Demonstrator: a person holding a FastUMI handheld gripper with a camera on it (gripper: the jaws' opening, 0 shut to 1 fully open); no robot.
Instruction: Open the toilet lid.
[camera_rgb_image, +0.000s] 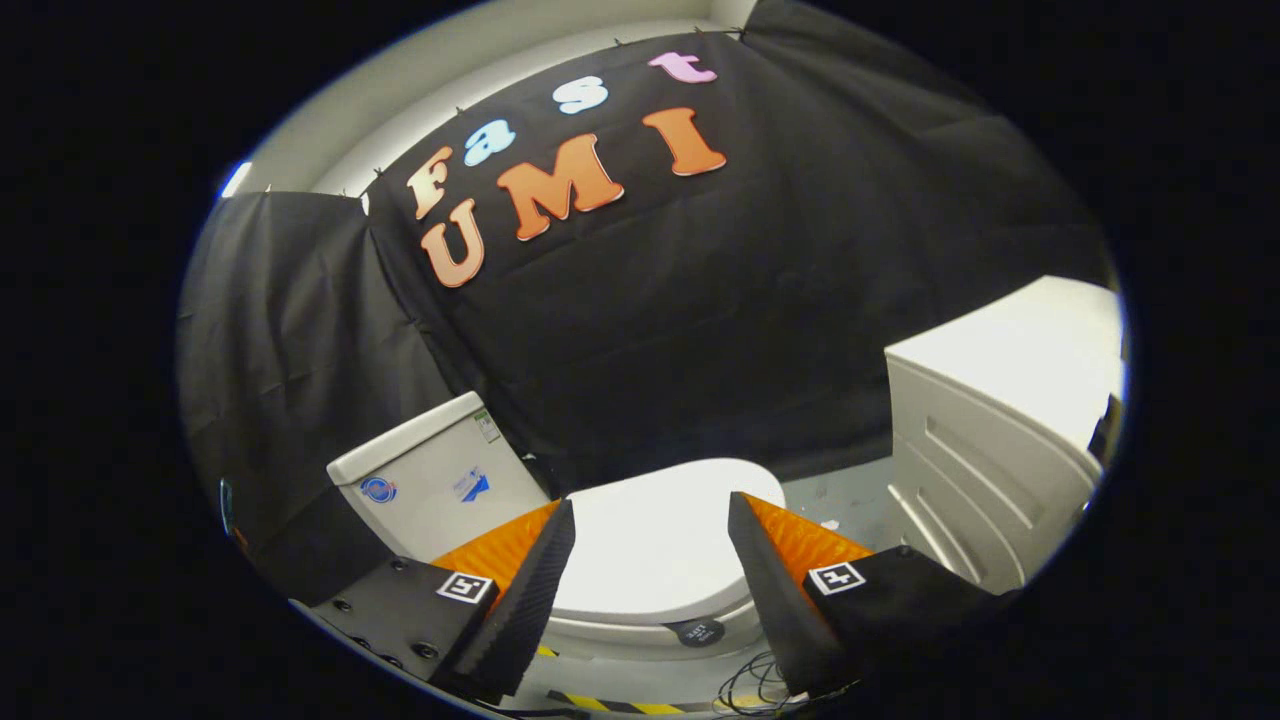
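A white toilet stands below and ahead of me. Its lid (655, 540) lies flat and closed over the bowl, seen through the gap between my fingers. The white tank (435, 480) rises behind the lid, beyond my left finger, with small stickers on its front. My gripper (650, 510) hovers above the lid, open, its fingers spread wide with nothing between them. The lid's near edge and the bowl rim (640, 632) sit low between the fingers, with a small dark round tag (698, 632) on the rim.
A white cabinet (990, 470) with drawer fronts stands close beside the toilet, beyond my right finger. Black cloth covers the wall behind. On the floor near the bowl lie a yellow-black striped tape (620, 705) and a tangle of thin cable (755, 685).
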